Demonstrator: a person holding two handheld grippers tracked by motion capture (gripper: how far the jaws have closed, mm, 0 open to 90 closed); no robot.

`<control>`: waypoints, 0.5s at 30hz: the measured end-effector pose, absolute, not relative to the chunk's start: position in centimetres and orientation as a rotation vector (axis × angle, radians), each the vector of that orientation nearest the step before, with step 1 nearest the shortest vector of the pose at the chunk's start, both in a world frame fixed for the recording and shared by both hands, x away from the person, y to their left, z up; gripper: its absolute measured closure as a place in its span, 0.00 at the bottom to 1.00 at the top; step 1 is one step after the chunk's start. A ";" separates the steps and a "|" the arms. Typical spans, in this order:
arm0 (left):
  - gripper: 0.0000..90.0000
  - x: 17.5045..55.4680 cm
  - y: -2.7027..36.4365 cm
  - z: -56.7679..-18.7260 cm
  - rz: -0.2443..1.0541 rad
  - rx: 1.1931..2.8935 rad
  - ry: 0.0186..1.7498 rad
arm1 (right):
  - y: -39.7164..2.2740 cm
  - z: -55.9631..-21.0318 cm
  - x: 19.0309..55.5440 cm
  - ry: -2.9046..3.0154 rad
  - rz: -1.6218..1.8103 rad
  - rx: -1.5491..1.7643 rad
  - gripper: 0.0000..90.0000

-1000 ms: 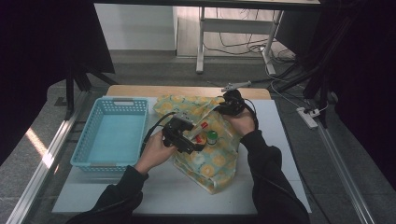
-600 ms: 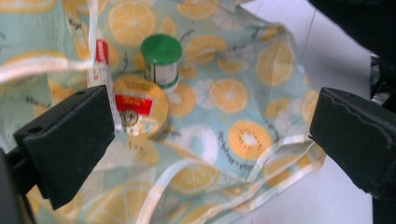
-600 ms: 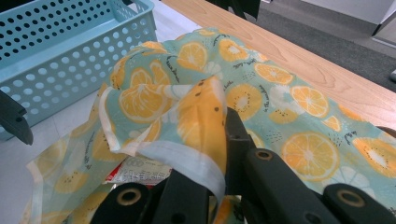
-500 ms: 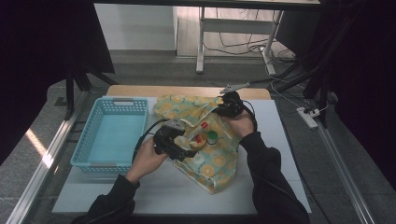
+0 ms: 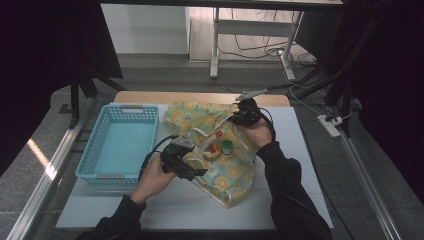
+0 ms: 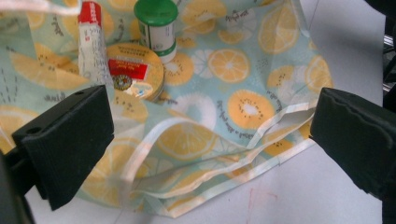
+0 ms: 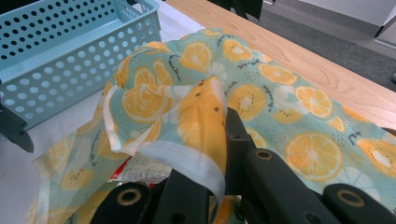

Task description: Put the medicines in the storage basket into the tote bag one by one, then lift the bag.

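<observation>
Grey floor (image 5: 150, 65); white desk frame (image 5: 215, 45)

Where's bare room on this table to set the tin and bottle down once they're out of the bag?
The blue basket is empty inside. Bare white table runs along the near edge below the fruit-print bag, and a strip lies right of the bag. It is crowded mid-bag: tube, round tin and green-capped bottle cluster between the left gripper and right gripper.
</observation>
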State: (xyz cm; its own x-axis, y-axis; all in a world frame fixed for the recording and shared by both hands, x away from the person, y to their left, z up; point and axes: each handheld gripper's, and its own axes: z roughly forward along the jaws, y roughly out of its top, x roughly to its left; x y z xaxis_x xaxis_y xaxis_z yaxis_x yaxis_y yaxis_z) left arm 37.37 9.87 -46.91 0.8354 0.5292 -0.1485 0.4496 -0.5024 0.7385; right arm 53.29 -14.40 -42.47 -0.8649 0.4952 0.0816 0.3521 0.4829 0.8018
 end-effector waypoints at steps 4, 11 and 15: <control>0.00 37.2 9.9 -47.2 0.118 2.190 0.729 | -14.4 -42.4 53.2 2.564 1.326 0.741 1.00; 0.02 36.0 9.5 -47.7 0.099 2.211 0.722 | -14.4 -42.3 53.1 2.564 1.325 0.743 1.00; 0.02 35.1 9.1 -48.2 0.091 2.228 0.708 | -14.4 -42.3 53.1 2.560 1.329 0.740 1.00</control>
